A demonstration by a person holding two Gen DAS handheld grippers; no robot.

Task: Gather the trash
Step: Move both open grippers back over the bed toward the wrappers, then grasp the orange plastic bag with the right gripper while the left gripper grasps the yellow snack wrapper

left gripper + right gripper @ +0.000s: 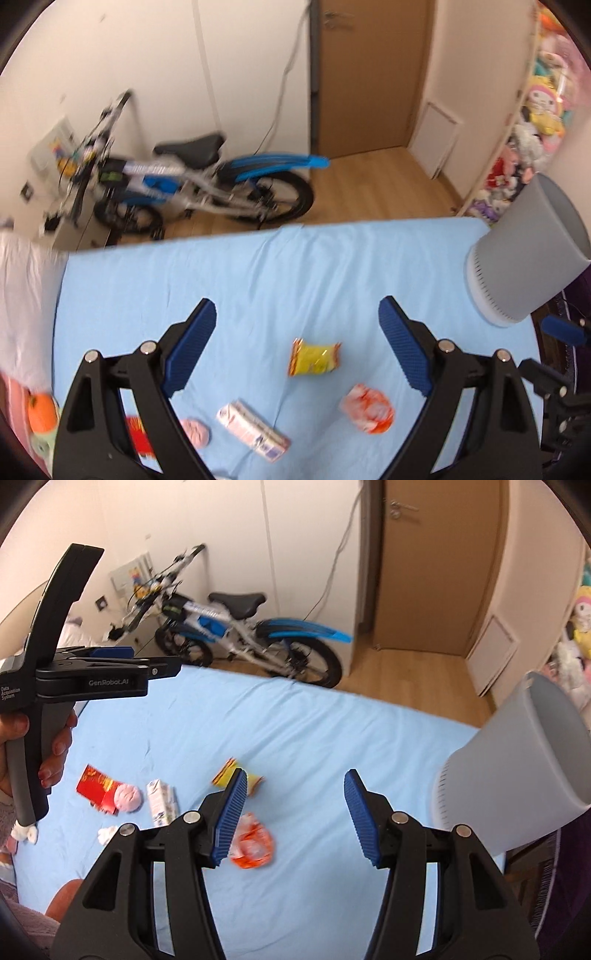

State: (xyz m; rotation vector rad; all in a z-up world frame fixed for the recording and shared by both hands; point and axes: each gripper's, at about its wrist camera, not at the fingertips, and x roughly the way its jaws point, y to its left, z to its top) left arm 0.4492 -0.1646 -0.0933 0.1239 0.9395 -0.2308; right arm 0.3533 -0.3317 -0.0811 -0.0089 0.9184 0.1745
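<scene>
Trash lies on a light blue bed sheet (258, 280): a yellow wrapper (314, 357), an orange-white wrapper (367, 408), a white carton (253, 430), a pink ball (195, 432) and a red packet (138, 437). My left gripper (297, 347) is open and empty above them. My right gripper (295, 816) is open and empty above the orange-white wrapper (253, 842); its left finger hides part of the yellow wrapper (225, 773). The red packet (98, 788), pink ball (127, 798) and carton (161, 801) lie to the left. A grey bin (517, 764) stands at the right.
A blue-white bicycle (192, 188) leans by the wall beyond the bed, near a brown door (373, 74). Plush toys (535, 122) fill shelves at right. The grey bin (524, 254) sits at the bed's right corner. A white tissue (107, 832) lies near the bed's left side.
</scene>
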